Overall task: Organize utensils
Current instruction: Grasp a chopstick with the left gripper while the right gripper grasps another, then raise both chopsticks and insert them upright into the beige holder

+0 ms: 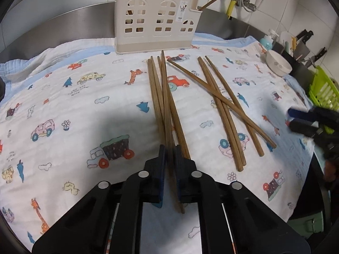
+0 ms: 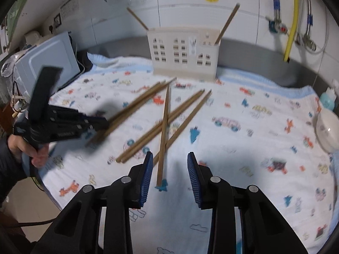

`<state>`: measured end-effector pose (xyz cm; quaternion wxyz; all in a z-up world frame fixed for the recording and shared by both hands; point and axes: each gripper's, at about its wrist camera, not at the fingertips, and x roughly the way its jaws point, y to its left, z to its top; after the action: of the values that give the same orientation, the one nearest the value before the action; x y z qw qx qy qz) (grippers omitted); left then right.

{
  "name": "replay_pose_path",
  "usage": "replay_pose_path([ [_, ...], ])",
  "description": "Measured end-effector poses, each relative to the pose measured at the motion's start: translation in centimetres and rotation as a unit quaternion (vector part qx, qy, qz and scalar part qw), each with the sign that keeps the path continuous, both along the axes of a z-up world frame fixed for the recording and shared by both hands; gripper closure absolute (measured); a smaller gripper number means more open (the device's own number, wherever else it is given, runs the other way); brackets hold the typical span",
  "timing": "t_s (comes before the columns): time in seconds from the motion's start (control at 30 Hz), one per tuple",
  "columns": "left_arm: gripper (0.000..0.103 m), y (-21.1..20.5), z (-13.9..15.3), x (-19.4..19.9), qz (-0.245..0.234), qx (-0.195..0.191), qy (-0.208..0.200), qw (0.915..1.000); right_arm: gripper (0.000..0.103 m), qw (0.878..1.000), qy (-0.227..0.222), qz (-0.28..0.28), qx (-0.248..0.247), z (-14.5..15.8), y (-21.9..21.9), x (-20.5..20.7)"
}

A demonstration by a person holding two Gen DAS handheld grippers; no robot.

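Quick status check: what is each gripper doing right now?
Left gripper: closed on a chopstick.
Right gripper: open, holding nothing.

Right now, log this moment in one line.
left gripper: shut on chopstick | right gripper: open, empty | holder: two chopsticks in

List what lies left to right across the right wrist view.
microwave → left gripper → holder → yellow pipe → bowl
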<state>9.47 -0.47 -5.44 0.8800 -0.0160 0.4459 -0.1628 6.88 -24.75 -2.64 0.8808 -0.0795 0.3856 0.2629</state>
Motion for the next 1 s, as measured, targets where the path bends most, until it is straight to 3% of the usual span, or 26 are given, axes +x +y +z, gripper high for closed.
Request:
replay_pose_path([
  [0.3, 0.096, 1.0, -0.2, -0.2, 0.009, -0.009, -0.003, 0.9999, 0.09, 1.0, 0.01, -0.005, -0.028, -3.6, 1.9, 0.5],
  [0.5, 0.094, 1.2, -0.3, -0.1, 0.013, -0.009, -0.002, 0.9999, 0.096, 1.0, 0.009, -0.01, -0.021, -3.8, 1.7, 0.6],
  [0.73, 0.095, 1.6, -0.3, 0.2, 0.029, -0.009, -0.008, 0.9995, 0.096, 1.0, 0.011, -0.02, -0.005, -3.8, 1.3, 0.5],
  [0.83, 0.095, 1.7, -0.6, 0.3, 0.025, -0.026, -0.005, 0.9993, 0.096, 1.0, 0.007, -0.024, 0.001, -3.4, 1.2, 0.4],
  [1.0, 0.097, 1.5, -0.5, 0.2, 0.031, -0.014, -0.013, 0.9993, 0.096, 1.0, -0.007, -0.026, 0.013, -1.8, 1.1, 0.3],
])
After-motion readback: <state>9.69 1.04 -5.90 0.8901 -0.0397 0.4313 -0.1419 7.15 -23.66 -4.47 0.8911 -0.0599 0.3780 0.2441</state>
